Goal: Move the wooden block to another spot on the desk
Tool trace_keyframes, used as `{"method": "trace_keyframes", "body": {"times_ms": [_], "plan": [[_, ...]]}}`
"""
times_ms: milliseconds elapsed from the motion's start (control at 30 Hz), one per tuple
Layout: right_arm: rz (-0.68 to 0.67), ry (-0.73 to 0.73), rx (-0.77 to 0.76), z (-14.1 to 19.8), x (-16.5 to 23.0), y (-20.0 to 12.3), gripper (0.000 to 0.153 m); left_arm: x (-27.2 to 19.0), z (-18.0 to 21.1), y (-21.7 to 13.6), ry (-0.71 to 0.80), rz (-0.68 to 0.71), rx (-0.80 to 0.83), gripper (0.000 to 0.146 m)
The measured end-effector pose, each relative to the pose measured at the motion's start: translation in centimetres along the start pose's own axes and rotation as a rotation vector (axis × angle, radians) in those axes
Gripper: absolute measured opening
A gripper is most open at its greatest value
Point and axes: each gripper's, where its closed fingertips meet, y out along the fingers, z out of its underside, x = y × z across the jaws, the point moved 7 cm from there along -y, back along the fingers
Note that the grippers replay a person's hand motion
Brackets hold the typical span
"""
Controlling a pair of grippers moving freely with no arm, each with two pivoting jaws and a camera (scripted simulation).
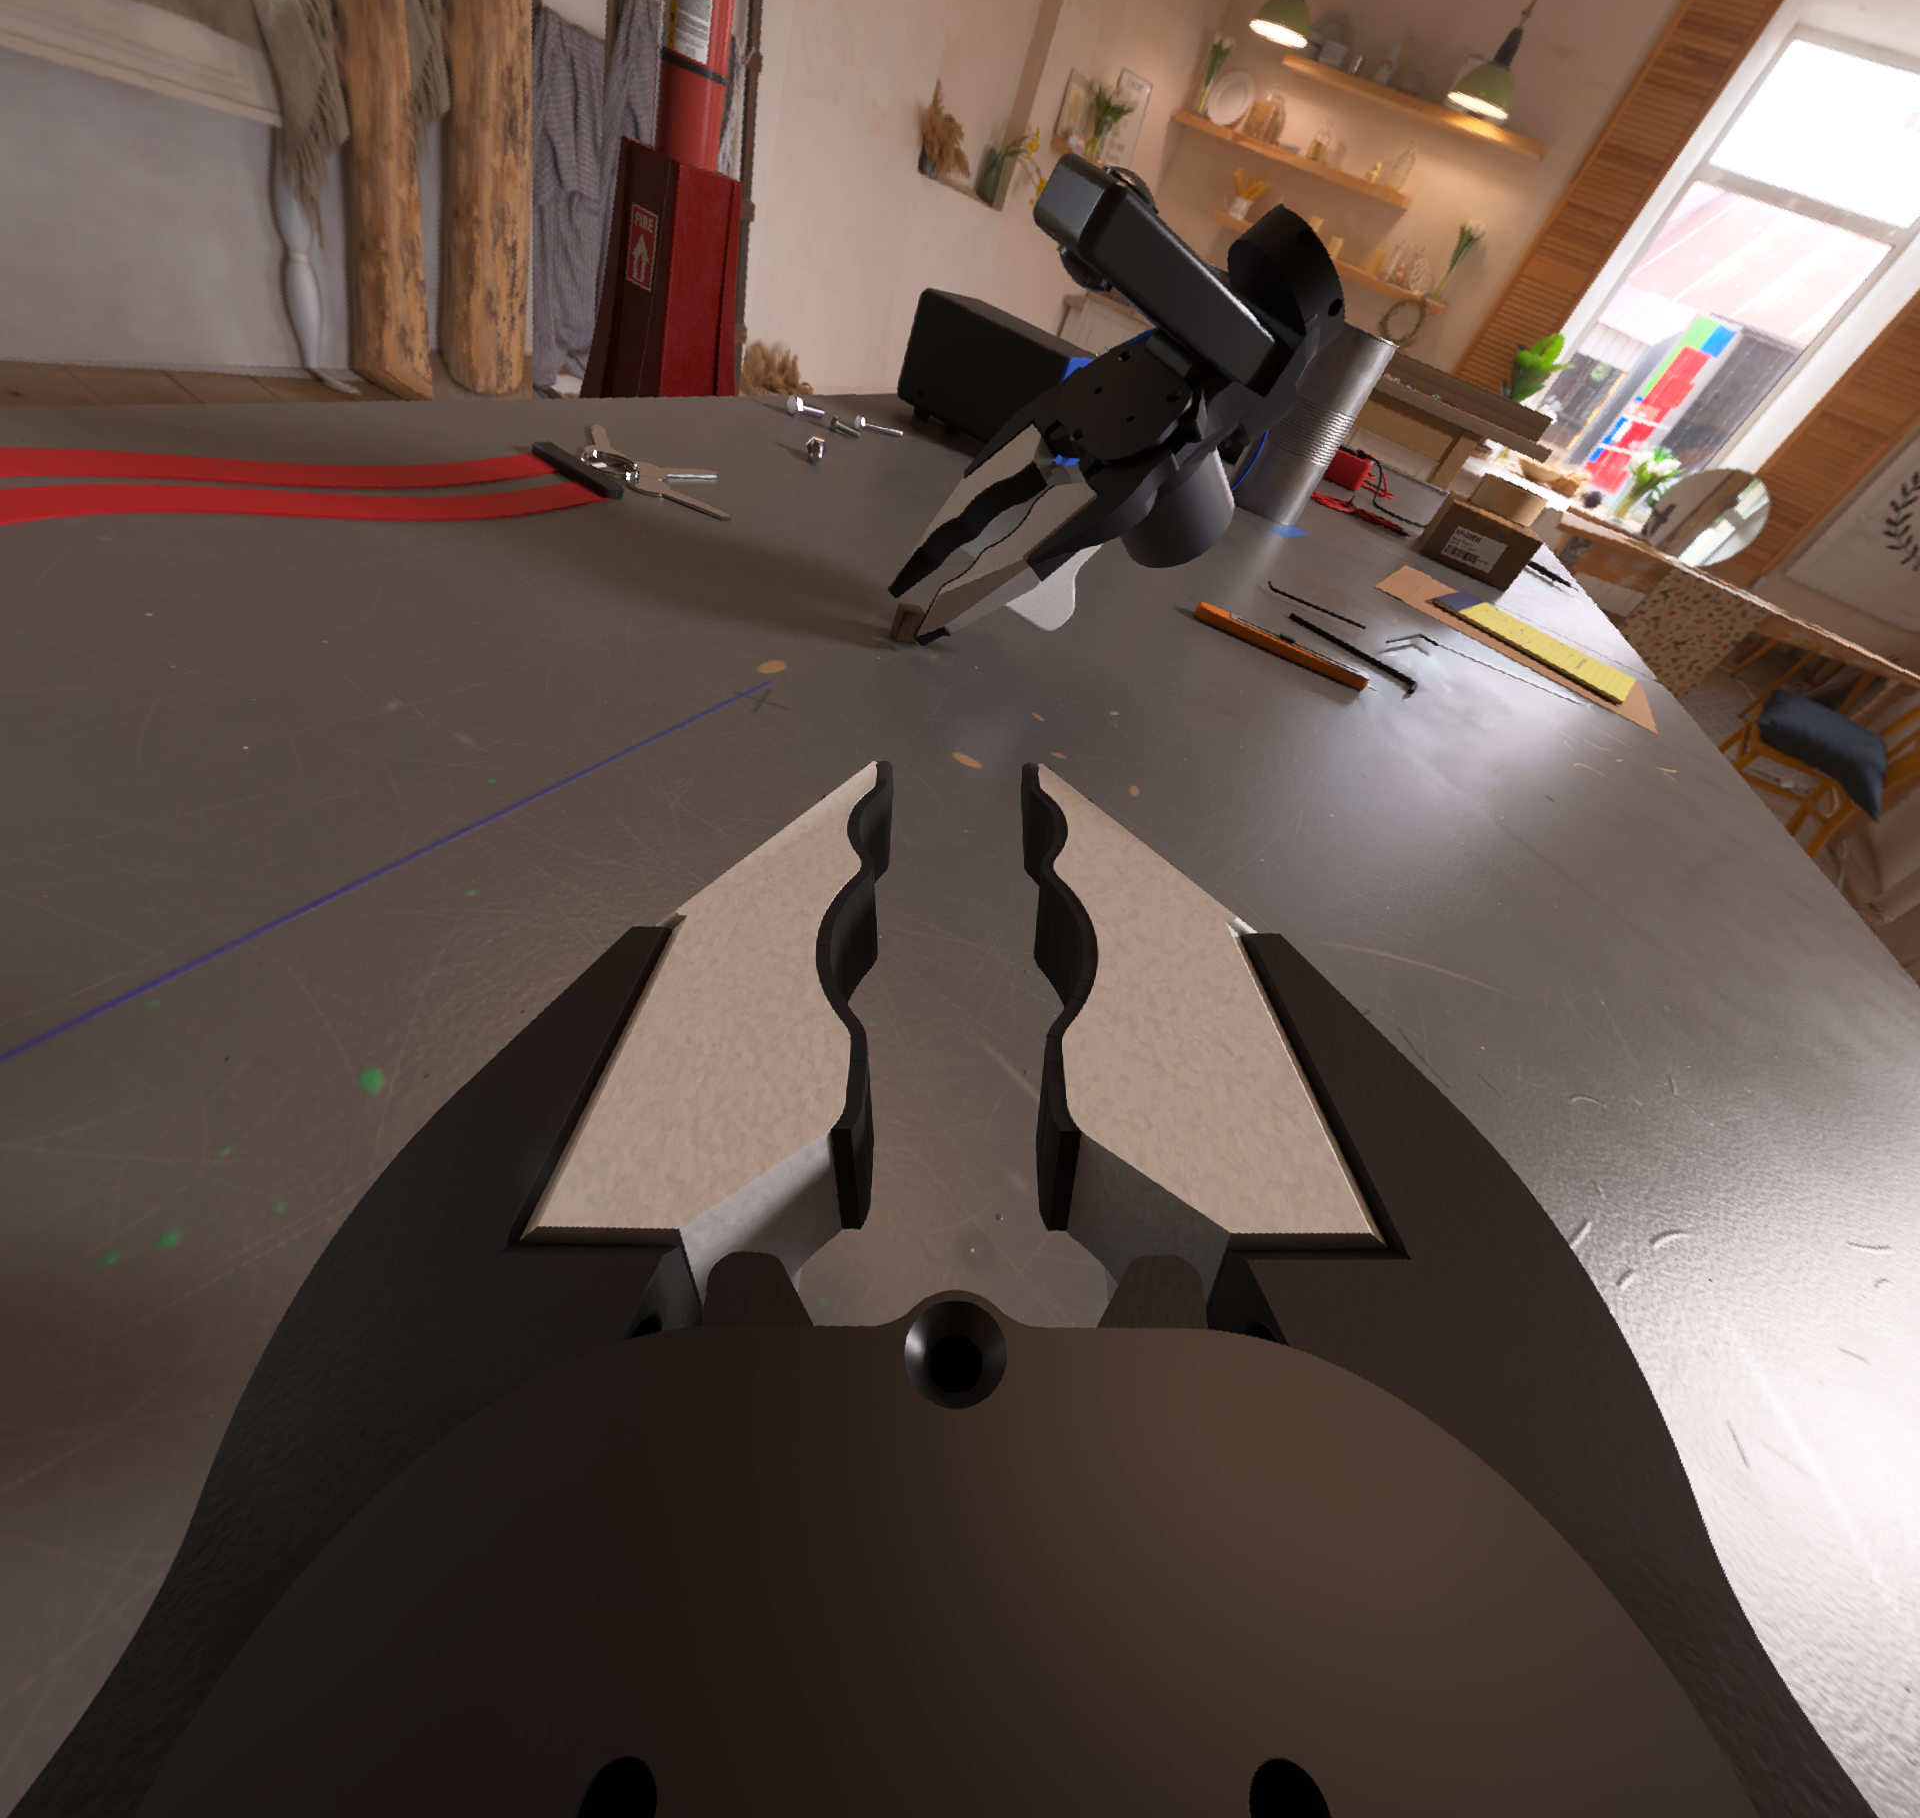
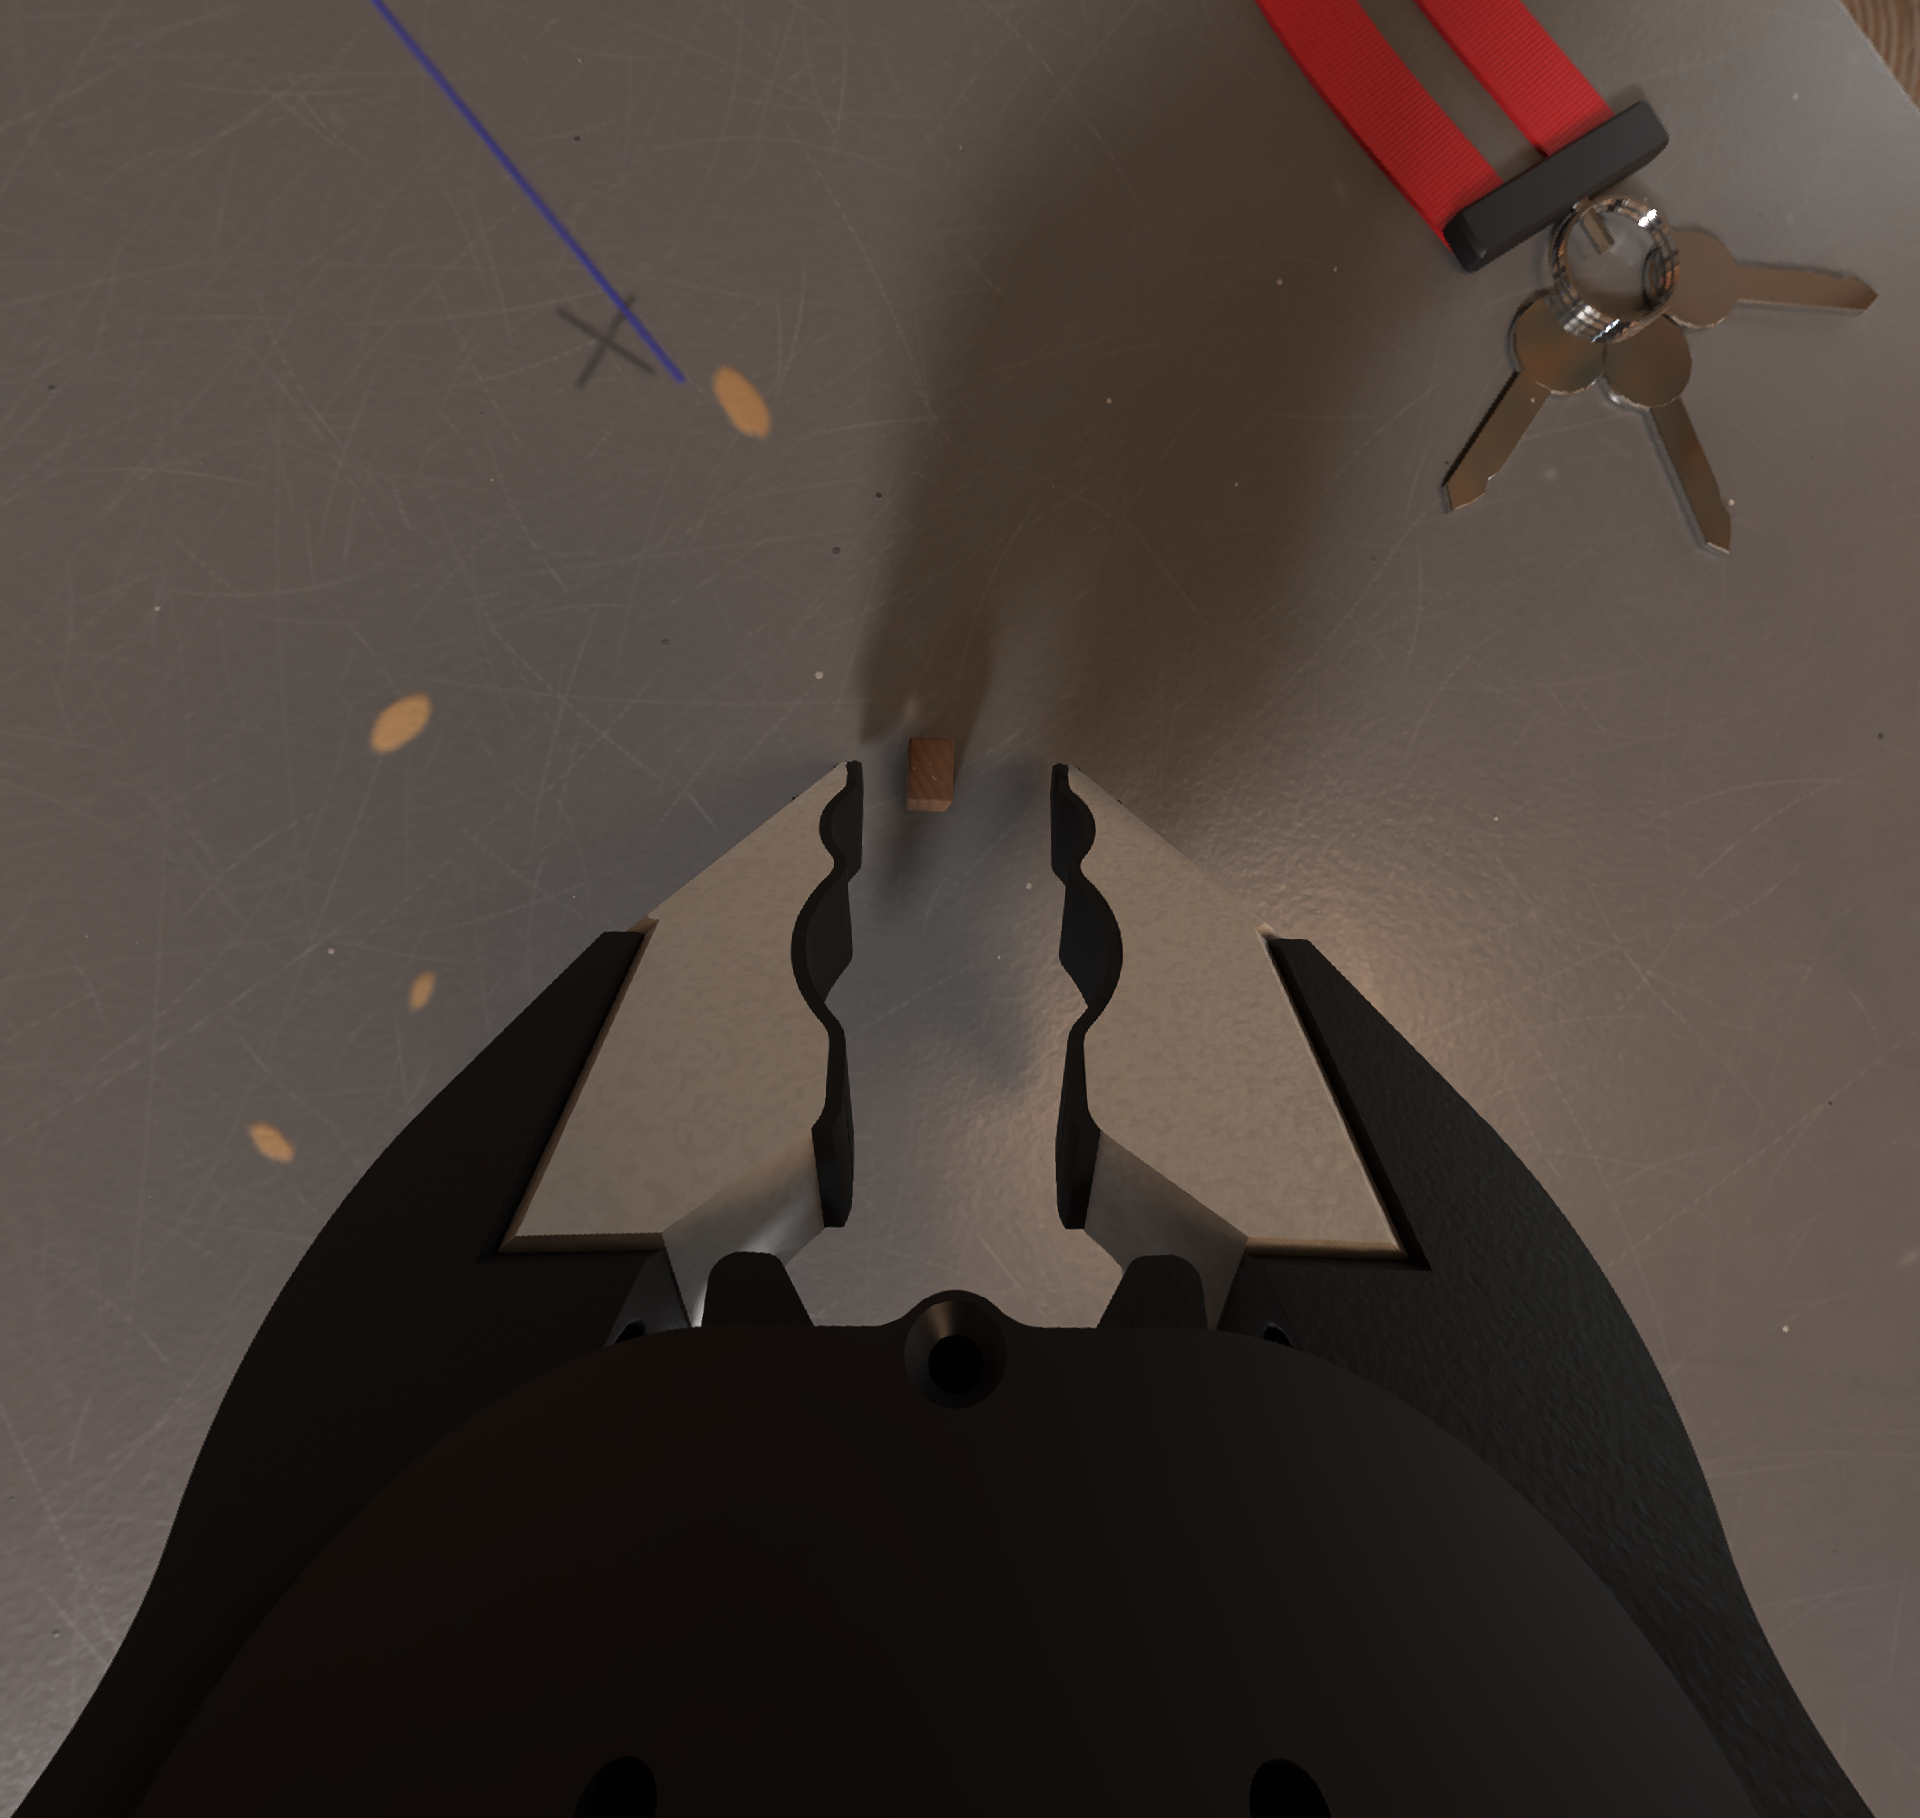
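Note:
A small wooden block (image 2: 930, 776) lies on the grey desk (image 2: 416, 573), right between the tips of my right gripper (image 2: 956, 781). That gripper is open, its fingers apart on either side of the block and not touching it. In the left wrist view the block (image 1: 905, 620) shows farther off, with the right gripper (image 1: 920, 615) tilted down over it, tips at the desk. My left gripper (image 1: 956, 781) is open and empty, low over the desk (image 1: 416, 781), pointed toward the block.
A red strap (image 2: 1382, 33) with a ring of keys (image 2: 1610, 345) lies near the block. A blue line and a pencilled cross (image 2: 608, 345) mark the desk. Bolts (image 1: 831, 423), an orange pencil (image 1: 1278, 659), a metal can (image 1: 1325, 418) and cardboard box (image 1: 1481, 542) lie farther back.

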Motion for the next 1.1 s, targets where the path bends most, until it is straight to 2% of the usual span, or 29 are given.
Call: {"method": "trace_keyframes", "body": {"times_ms": [67, 167, 267, 367, 467, 567, 700, 833, 967, 1100], "plan": [[0.008, 0.004, 0.009, 0.0, 0.1, 0.2, 0.033, 0.0, 0.0, 0.0, -0.001, 0.004, 0.004, 0.025], [0.004, 0.000, 0.001, -0.1, 0.4, 0.3, 0.008, 0.0, 0.0, 0.0, 0.000, 0.003, 0.004, 0.025], [0.015, -0.008, -0.006, -0.5, 0.7, 0.3, 0.008, 0.0, 0.0, 0.0, -0.002, 0.003, 0.002, 0.025], [-0.010, -0.019, -0.115, -1.7, 2.0, -0.9, 0.008, 0.0, 0.0, 0.0, -0.006, 0.004, 0.000, 0.025], [-0.079, -0.062, -0.256, -2.8, 4.7, -3.2, 0.008, 0.1, 0.0, -0.1, -0.007, -0.001, -0.005, 0.025], [-0.175, -0.123, -0.356, -2.4, 8.3, -5.1, 0.008, -0.1, 0.1, 0.1, 0.024, -0.024, 0.004, 0.025], [-0.202, -0.080, -0.270, 0.6, 11.5, -5.2, 0.008, -0.9, 0.4, 0.7, 0.105, -0.027, 0.061, 0.025], [-0.193, -0.012, -0.191, 3.6, 13.5, -5.2, 0.008, -0.9, 0.6, 0.9, 0.102, -0.014, 0.084, 0.025], [-0.205, 0.042, -0.215, 4.8, 14.6, -5.8, 0.008, -0.7, 0.5, 0.9, 0.087, -0.015, 0.076, 0.025], [-0.188, 0.032, -0.180, 5.6, 14.8, -5.8, 0.008, -0.8, 0.6, 1.0, 0.099, -0.021, 0.091, 0.025]]}}
